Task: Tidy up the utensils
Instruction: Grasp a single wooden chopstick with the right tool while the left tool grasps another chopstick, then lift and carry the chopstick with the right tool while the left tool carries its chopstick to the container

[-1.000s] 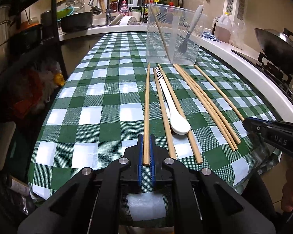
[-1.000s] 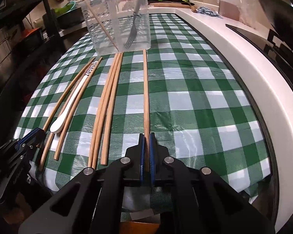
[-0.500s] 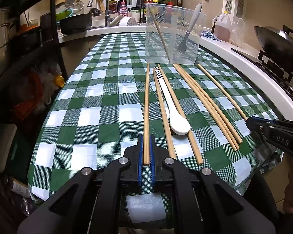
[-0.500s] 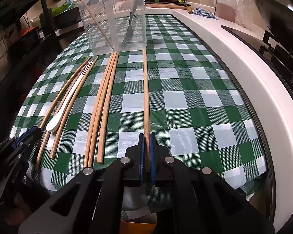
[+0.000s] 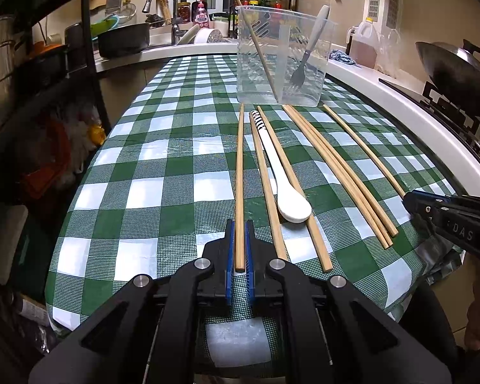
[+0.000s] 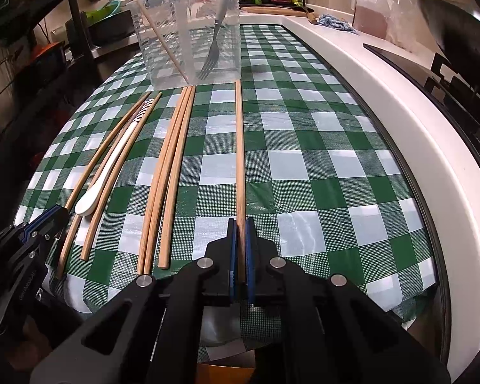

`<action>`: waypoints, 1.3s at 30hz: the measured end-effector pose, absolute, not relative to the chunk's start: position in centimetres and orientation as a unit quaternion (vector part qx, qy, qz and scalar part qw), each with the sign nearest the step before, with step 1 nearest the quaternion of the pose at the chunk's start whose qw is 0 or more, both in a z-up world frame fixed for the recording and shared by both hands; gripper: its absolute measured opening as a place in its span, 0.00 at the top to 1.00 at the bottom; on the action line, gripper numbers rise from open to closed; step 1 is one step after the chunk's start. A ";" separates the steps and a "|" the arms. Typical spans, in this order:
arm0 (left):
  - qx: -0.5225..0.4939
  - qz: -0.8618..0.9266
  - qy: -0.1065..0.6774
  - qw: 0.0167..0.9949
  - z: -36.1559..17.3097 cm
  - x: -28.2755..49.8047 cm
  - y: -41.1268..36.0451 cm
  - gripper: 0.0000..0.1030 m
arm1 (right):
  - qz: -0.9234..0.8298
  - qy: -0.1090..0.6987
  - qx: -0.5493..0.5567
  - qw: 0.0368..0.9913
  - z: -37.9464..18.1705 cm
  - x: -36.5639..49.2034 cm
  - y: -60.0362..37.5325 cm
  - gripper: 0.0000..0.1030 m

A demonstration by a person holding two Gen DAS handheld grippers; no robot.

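Chopsticks: pale wood, long, lying lengthwise on table (image 5: 144, 192) | left gripper (image 5: 239, 240) clenched on leftmost chopstick (image 5: 239, 172) at near edge | right gripper (image 6: 240, 243) clenched on rightmost chopstick (image 6: 239, 147)

both cameras sit low at the near edge of the checked tablecloth (image 5: 144, 192), each looking forward past its own gripper toward 12 o'clock. the left view stands close over the leftmost chopstick (image 5: 239, 176), the right gripper (image 5: 409, 200) at 3 o'clock. the right view stands over the rightmost chopstick (image 6: 240, 147), the left gripper (image 6: 59, 214) at 9 o'clock. both share the clear container (image 5: 281, 60), spoon (image 5: 288, 192) and loose chopsticks between.
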State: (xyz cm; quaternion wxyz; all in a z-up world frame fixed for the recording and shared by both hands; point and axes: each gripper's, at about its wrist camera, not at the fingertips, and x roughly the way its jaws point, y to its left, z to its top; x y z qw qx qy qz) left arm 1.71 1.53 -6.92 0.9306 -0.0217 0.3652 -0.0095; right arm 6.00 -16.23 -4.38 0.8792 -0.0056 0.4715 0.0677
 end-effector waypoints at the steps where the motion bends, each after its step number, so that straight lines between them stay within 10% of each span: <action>1: -0.021 -0.009 0.365 0.931 -6.9 1.7 1.5 0.94 | 0.068 0.471 -0.006 0.879 -4.4 6.0 -16.2 0.94; 39: -0.005 -0.021 0.246 0.969 0.8 -2.5 1.7 0.94 | 0.100 0.294 -0.035 0.950 5.1 2.7 -15.9 0.95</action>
